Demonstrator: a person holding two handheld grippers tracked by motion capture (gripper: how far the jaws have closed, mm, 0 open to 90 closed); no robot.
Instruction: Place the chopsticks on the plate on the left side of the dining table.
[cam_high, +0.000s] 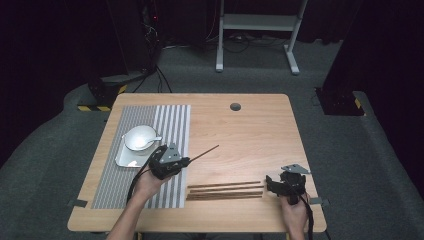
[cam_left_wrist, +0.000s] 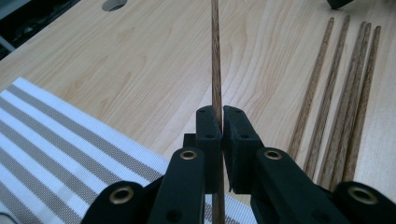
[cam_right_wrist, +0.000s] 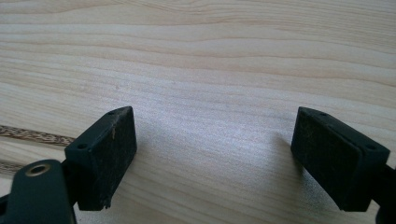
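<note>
On the table (cam_high: 250, 130): I see pale wood, with everything set toward its left and near edges.
Placemat (cam_high: 170, 120): grey-and-white stripes, covering the table's left part.
Plate (cam_high: 125, 159): white, on the placemat, carrying a white bowl (cam_high: 137, 135) with a spoon (cam_high: 150, 141) in it.
Left gripper (cam_high: 186, 161): I have it clamped tight on one chopstick (cam_left_wrist: 215, 56), held over the placemat's right edge; the stick points away toward the table's middle.
Right gripper (cam_right_wrist: 212, 154): jaws wide apart, holding nothing, low over bare wood near the right edge.
Loose chopsticks (cam_high: 225, 191): four lying side by side near the front edge, between my two grippers.
</note>
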